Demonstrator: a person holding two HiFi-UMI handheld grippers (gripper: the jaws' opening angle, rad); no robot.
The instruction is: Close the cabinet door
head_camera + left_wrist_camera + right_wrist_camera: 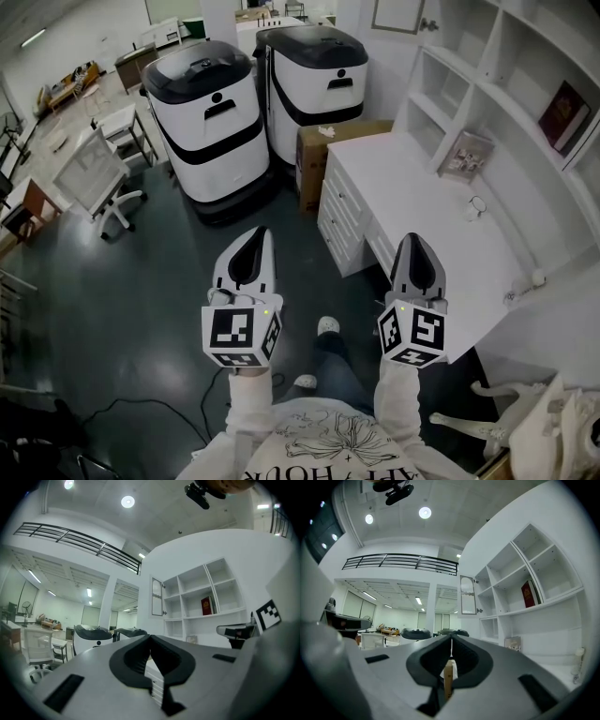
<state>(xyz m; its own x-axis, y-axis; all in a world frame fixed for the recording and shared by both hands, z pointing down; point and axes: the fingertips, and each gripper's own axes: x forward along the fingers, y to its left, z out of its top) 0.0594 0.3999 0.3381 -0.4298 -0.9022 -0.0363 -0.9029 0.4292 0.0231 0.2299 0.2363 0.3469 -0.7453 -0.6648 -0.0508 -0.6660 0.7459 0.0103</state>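
The cabinet door [398, 14] is a white framed panel with a small knob. It stands swung open at the left end of the white wall shelving [525, 66], far ahead of both grippers. The left gripper view shows the door [157, 596] beside the open shelves, and the right gripper view shows the door [468, 595] too. My left gripper [265, 230] is held level over the dark floor, its jaws together and empty [150, 637]. My right gripper [414, 236] hovers by the desk's front corner, shut with nothing in it [451, 639].
A white desk with drawers [422, 197] runs under the shelves, with a booklet [466, 155] on it. A cardboard box [323, 155] and two big white-and-black machines [211, 112] [314, 80] stand beyond. An office chair [94, 178] is at the left. A red book [562, 112] stands on a shelf.
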